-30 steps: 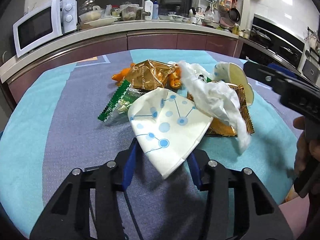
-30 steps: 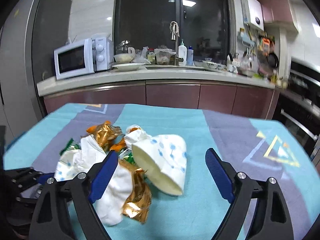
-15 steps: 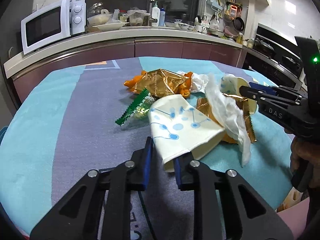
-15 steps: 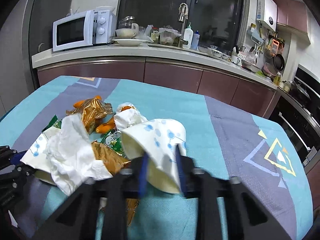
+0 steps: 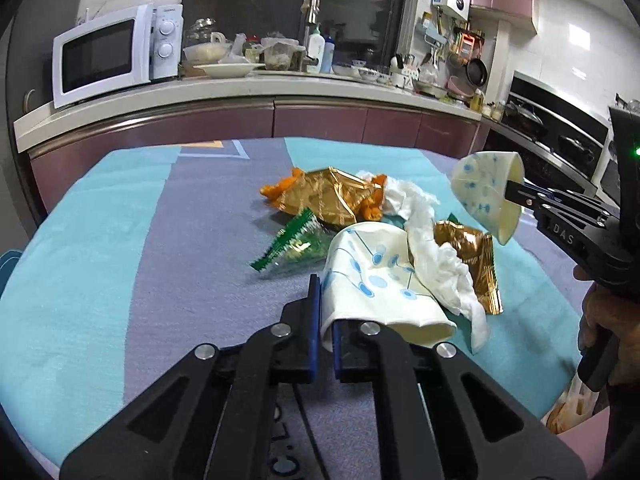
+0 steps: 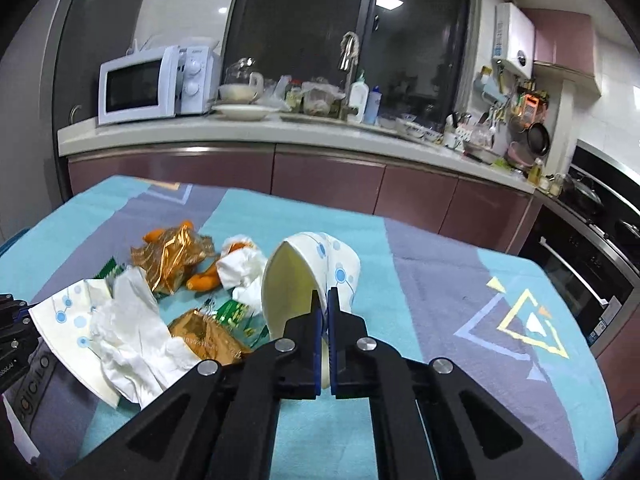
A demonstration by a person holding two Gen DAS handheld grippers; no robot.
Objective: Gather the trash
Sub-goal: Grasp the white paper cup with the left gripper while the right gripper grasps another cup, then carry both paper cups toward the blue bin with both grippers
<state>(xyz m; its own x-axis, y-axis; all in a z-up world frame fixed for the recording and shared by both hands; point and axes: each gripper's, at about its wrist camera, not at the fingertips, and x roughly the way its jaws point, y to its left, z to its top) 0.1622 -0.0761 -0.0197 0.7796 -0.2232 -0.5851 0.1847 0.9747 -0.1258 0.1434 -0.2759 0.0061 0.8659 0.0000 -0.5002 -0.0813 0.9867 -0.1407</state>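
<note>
1. The left gripper [image 5: 326, 312] has its fingers [image 5: 314, 308] clenched on the rim of a crushed paper cup [image 5: 376, 280]; that cup lies on its side at the near edge of the trash pile, on the cloth-covered counter [image 5: 120, 264].
2. The right gripper [image 6: 325, 320] has its fingers [image 6: 316, 320] pinched shut on the wall of a second paper cup [image 6: 308, 280], white with blue dots; in the left wrist view this second cup [image 5: 486, 196] hangs clear of the counter at the right, its mouth turned to the right.
3. A crumpled white tissue [image 5: 440, 264] drapes over the crushed cup and over a gold foil wrapper [image 5: 472, 256] just right of it.
4. Farther back lies a larger gold wrapper [image 5: 324, 196] with orange pieces [image 5: 276, 190] at its ends; a green wrapper [image 5: 292, 244] sits left of the crushed cup, touching the pile.
5. Beyond the cloth, the kitchen worktop carries a white microwave [image 5: 116, 54] at the far left.
</note>
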